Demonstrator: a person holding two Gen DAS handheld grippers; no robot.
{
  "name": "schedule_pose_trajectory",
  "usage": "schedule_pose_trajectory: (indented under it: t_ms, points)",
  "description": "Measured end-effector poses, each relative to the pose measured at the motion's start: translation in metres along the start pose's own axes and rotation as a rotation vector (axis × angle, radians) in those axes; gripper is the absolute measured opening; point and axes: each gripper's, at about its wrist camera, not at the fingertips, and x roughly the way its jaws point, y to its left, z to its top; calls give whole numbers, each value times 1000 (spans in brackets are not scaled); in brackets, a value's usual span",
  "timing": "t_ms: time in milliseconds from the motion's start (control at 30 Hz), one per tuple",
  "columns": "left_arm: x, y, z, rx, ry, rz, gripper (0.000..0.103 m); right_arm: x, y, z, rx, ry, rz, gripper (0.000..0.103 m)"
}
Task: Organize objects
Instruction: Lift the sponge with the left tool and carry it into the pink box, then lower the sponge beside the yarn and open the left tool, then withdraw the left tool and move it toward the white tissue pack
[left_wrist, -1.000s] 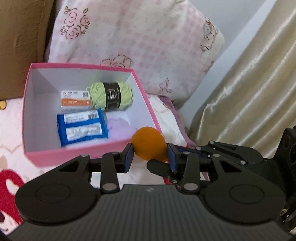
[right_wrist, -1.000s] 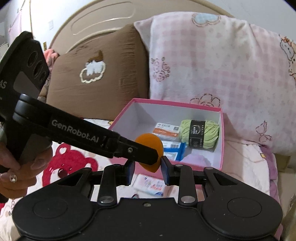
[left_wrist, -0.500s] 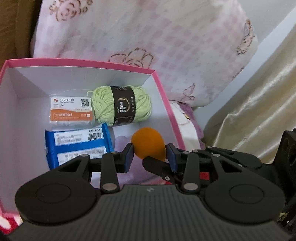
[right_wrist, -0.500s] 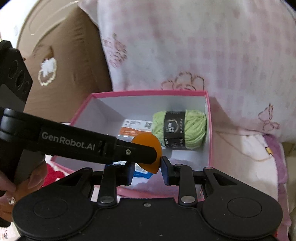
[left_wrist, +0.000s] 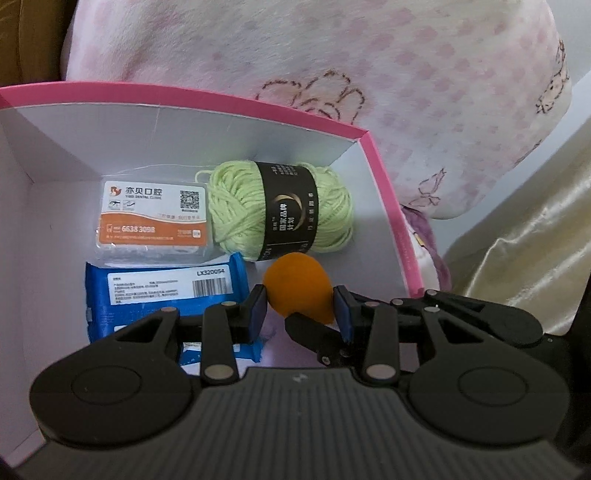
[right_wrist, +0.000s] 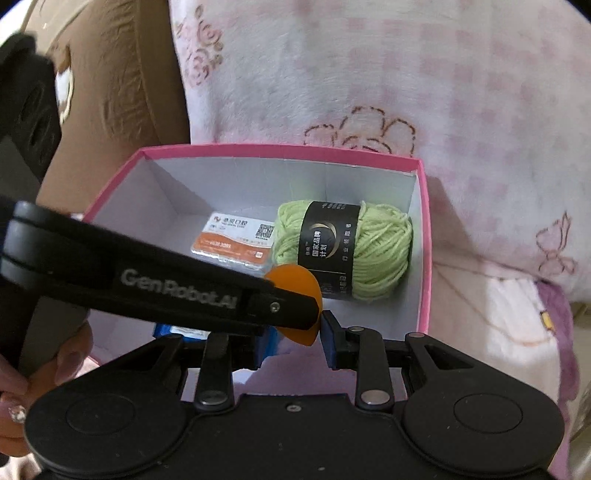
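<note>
Both grippers are shut on an orange egg-shaped sponge (left_wrist: 299, 291) and hold it together over the pink box (left_wrist: 384, 192). My left gripper (left_wrist: 300, 310) grips its sides; my right gripper's finger crosses in from the right beneath it. In the right wrist view the sponge (right_wrist: 295, 291) sits between my right gripper (right_wrist: 291, 339) pads, partly hidden by the left gripper's finger (right_wrist: 155, 284). In the box lie a green yarn ball (left_wrist: 280, 210), an orange-and-white card pack (left_wrist: 153, 218) and a blue wipes packet (left_wrist: 162, 291).
A pink checked pillow (right_wrist: 369, 74) stands right behind the box, a brown pillow (right_wrist: 122, 96) to its left. A cream curtain (left_wrist: 535, 240) hangs at the right. A hand (right_wrist: 14, 398) holds the left gripper at lower left.
Both grippers have moved forward with the sponge, from in front of the box's near wall to over its inside, close to the yarn ball.
</note>
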Motion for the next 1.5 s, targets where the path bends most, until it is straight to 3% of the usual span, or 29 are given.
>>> schedule_pose_trajectory:
  t_ms: [333, 800, 1067, 1267, 1500]
  points:
    - [-17, -6, -4, 47, -23, -6, 38, -3, 7, -5, -25, -40, -73, 29]
    - [-112, -20, -28, 210, 31, 7, 38, -94, 26, -27, -17, -80, -16, 35]
    - [-180, -20, -56, 258, 4, 20, 40, -149, 52, -38, -38, -104, 37, 46]
    - [-225, -18, -79, 231, -68, -41, 41, -180, 65, -55, -49, -113, 48, 53]
    - [-249, -24, -108, 263, -42, -9, 41, -205, 81, -69, -62, -130, 50, 58]
